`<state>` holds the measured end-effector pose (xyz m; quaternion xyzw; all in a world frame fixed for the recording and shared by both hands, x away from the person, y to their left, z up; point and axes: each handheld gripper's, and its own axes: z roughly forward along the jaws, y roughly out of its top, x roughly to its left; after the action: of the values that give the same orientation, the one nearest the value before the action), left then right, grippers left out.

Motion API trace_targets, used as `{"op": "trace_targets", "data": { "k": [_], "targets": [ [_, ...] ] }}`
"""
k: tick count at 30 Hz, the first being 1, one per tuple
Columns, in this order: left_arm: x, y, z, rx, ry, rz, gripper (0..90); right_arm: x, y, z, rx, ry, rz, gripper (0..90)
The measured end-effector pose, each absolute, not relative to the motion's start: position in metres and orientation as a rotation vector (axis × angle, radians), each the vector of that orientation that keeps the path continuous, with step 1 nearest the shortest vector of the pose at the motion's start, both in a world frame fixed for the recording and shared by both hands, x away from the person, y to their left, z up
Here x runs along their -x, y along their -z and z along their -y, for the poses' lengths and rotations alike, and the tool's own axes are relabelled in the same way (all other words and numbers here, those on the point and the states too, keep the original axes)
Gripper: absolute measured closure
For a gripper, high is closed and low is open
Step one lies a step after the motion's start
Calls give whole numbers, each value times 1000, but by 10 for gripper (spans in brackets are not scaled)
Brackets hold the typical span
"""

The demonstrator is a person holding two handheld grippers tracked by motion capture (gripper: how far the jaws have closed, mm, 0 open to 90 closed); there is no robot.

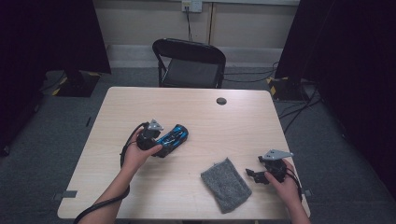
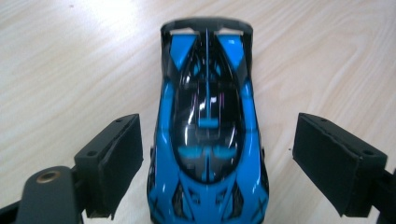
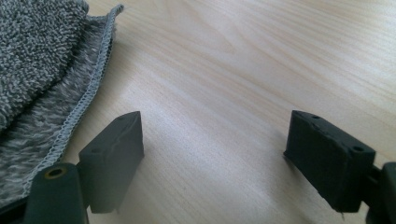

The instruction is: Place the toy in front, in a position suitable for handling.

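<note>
Left claw [image 2: 217,168] over a pale wooden table [image 2: 70,60]: a blue-and-black toy car [image 2: 208,140] lies lengthwise between the two black jaws, spoiler at the far end. Both pads stand clear of its sides, gaps visible either side.

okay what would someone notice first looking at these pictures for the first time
Most likely the bright blue and black toy car, left of the table's middle, with the left gripper open around its near end, pads clear of its sides. Next, the folded grey towel near the front edge, and the right gripper open just beside it over bare wood.
</note>
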<state>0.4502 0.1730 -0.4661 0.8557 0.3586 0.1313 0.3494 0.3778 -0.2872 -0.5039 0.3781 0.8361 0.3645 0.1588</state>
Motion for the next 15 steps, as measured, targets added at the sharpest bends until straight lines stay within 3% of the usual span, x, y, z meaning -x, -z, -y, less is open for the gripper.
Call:
{"op": "trace_targets", "data": {
  "k": [15],
  "targets": [
    [-436, 488, -188, -2222, -339, -933, 168, -378, 504, 286, -1091, -1043, -2383, 183]
  ]
}}
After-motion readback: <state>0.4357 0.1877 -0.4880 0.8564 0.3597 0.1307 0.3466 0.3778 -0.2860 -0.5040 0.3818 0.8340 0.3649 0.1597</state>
